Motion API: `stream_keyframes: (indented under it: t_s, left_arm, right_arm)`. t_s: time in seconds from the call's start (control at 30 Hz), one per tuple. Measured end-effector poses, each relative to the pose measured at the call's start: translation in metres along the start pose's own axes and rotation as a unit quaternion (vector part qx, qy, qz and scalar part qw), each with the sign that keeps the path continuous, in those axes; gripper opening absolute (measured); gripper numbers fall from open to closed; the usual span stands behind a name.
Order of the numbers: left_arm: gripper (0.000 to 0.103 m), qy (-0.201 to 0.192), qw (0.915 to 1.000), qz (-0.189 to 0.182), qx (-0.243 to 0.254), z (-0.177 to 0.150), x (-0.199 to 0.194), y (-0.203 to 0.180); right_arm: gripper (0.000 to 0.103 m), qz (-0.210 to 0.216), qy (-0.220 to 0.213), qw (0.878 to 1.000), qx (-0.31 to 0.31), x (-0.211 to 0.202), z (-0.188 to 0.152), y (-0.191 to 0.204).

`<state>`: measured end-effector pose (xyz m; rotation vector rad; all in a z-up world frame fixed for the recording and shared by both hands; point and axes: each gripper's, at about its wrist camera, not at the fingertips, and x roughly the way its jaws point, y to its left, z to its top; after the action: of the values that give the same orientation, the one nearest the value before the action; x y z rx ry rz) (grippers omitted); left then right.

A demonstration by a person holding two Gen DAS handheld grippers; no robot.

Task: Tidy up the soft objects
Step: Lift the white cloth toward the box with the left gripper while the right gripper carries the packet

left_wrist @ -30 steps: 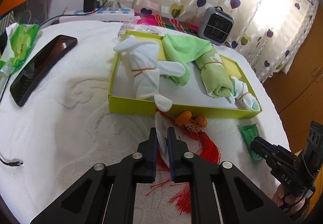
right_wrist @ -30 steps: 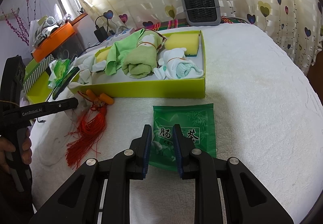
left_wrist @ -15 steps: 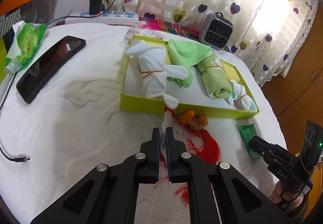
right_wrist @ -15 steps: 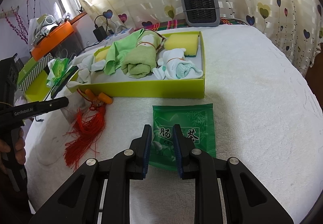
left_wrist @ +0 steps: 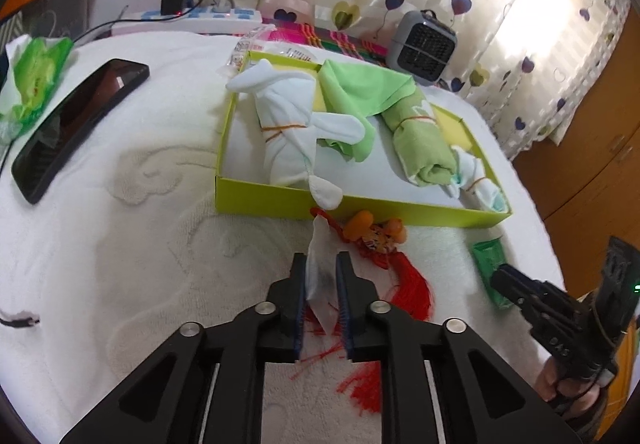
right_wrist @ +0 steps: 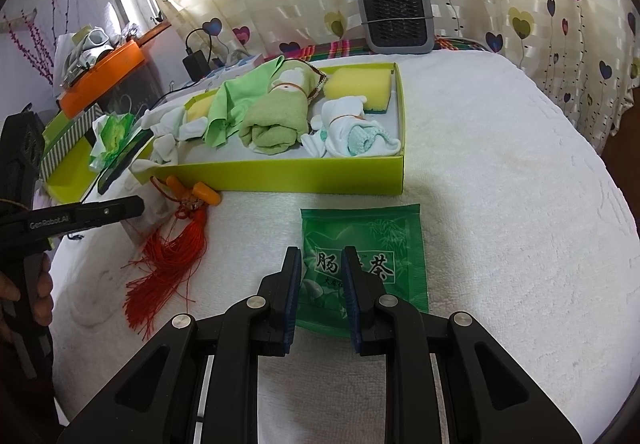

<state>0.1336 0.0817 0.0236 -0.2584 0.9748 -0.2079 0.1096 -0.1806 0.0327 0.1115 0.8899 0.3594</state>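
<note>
While the left tongs (left_wrist: 322,276) pinch a white pouch (left_wrist: 320,268) at frame centre, just below the green box (left_wrist: 280,200), the next move is likely lifting it in. Right tongs (right_wrist: 320,280) hover slightly parted, empty, over the green sachet (right_wrist: 384,240) printed "肠…茶". Left tool reads "GenRobot.AI".

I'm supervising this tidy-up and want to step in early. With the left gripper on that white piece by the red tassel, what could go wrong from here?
1. The white cloth piece between the left gripper fingers lies over the red tassel charm; lifting could snag its threads and drag it.
2. The white bundle has a tip hanging over the green box wall nearby; a forward move could catch it.
</note>
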Motion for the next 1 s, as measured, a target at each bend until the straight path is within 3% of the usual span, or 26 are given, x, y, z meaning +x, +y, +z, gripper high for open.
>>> stream_keyframes:
  t_s: [0.17, 0.23, 0.73, 1.0]
  left_arm:
    - [0.017, 0.005, 1.0, -0.005, 0.003, 0.001, 0.006, -0.001]
    - [0.009, 0.004, 0.9999, 0.0, 0.013, 0.0, 0.004, -0.002]
    - [0.007, 0.011, 0.9963, 0.039, 0.076, -0.008, -0.016, -0.003]
    - [0.007, 0.001, 0.9983, 0.029, 0.051, -0.015, -0.029, 0.009]
  right_arm:
    - [0.022, 0.0, 0.0, 1.0, 0.0, 0.0, 0.0, 0.0]
    - [0.022, 0.001, 0.0, 1.0, 0.002, 0.0, 0.0, 0.0]
    - [0.022, 0.001, 0.0, 1.0, 0.001, 0.0, 0.0, 0.0]
    - [0.02, -0.004, -0.002, 1.0, 0.002, -0.001, 0.0, -0.001]
